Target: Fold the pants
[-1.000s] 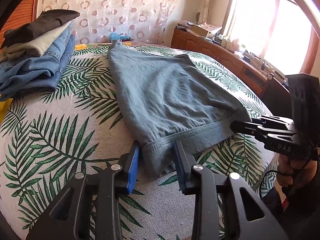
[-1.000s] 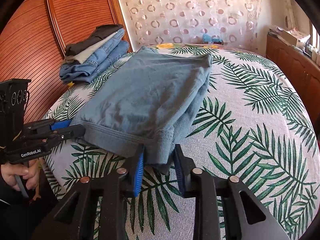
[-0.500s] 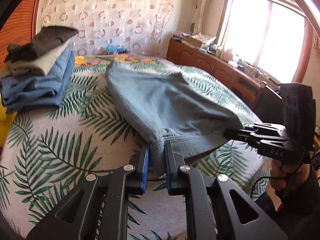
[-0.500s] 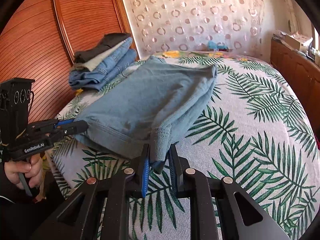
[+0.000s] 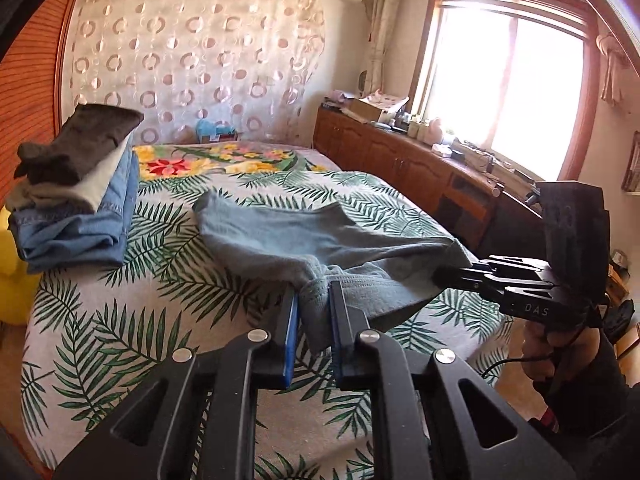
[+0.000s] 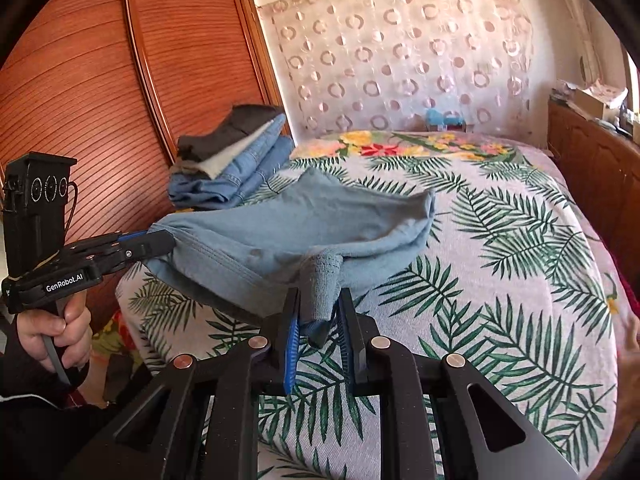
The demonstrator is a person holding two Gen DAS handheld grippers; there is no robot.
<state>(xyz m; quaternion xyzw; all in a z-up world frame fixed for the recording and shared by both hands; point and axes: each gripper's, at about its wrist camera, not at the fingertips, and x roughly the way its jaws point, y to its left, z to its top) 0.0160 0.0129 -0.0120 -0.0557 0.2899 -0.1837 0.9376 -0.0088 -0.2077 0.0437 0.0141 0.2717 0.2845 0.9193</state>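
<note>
**Both grippers clamped on the pants' near hem**

I had the left gripper closed on the left corner of the blue-grey pants, cloth bunched between its blue pads. My right gripper pinched the right corner the same way. The near hem hung lifted between them; the far end lay on the leaf-print bedspread, right of the stack of folded clothes.

Bed covered by a palm-leaf print spread. Stack of folded clothes at its left edge, dark item on top, denim beneath. Circle-patterned curtain behind the bed. Wooden cabinet under a bright window. Ribbed wooden wardrobe doors beside the stack.
</note>
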